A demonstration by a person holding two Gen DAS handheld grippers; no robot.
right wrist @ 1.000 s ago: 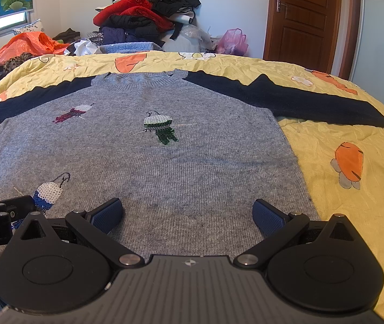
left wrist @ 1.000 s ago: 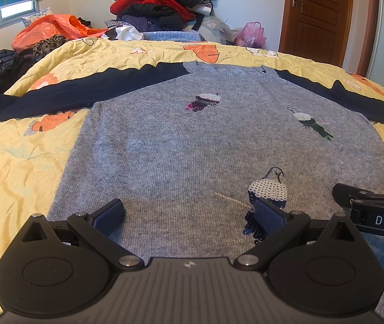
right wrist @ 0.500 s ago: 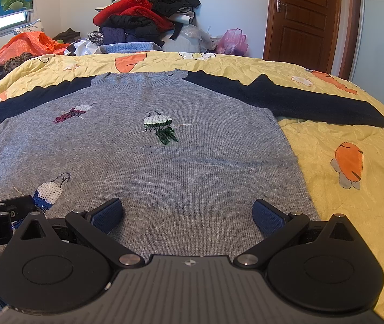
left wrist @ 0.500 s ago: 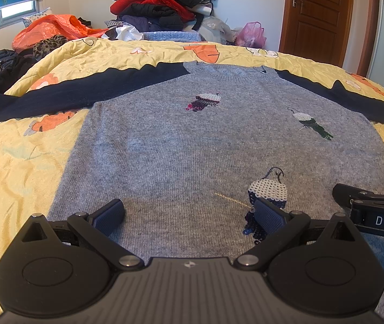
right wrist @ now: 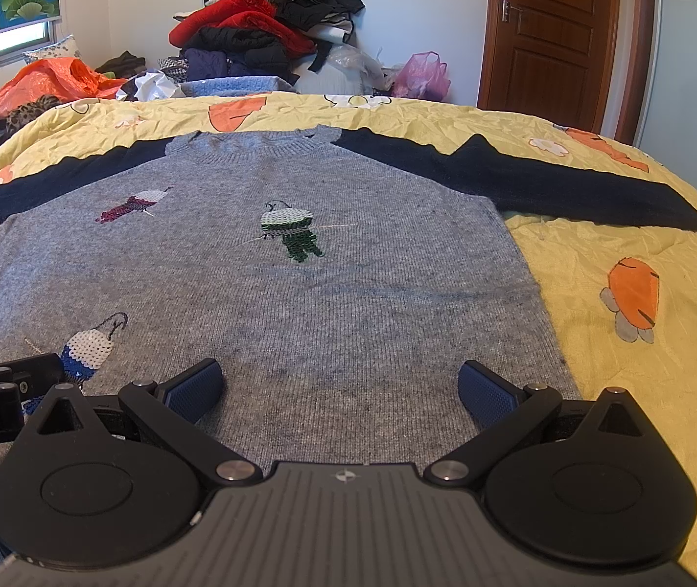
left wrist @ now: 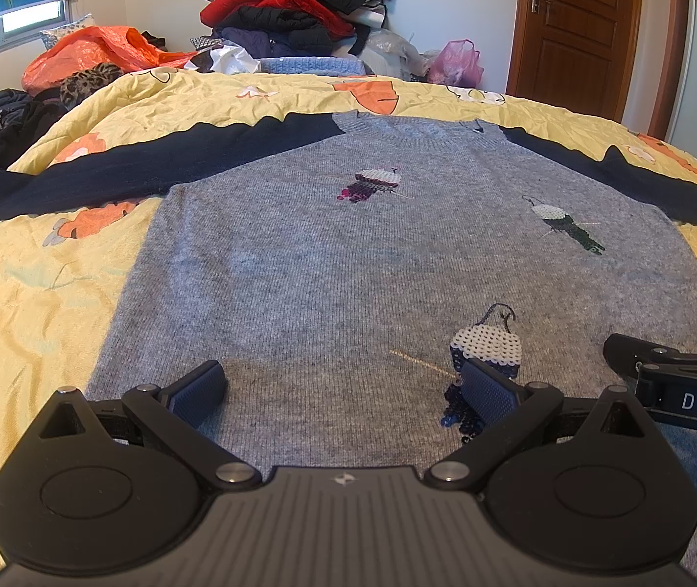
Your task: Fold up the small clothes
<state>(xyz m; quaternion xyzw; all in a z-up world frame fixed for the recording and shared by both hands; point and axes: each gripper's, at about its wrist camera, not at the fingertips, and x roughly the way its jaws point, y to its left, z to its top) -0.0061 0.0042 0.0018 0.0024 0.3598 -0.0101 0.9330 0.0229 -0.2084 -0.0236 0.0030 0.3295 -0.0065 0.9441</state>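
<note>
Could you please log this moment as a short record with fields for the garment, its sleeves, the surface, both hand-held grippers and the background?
garment: grey sweater, spread flat, front up, three sequin motifs
sleeves: navy sleeves, stretched out to both sides
surface: yellow bedspread with orange prints
left hand-held gripper: open, over the hem, holding nothing
right hand-held gripper: open, over the hem, holding nothing
background: clothes pile, closed wooden door
fold progress: not yet begun

A grey knitted sweater with navy sleeves [left wrist: 348, 264] lies flat, front up, on a yellow bedspread, both sleeves spread sideways, collar farthest away; 3 sequinned motifs decorate its chest [right wrist: 290, 232].
</note>
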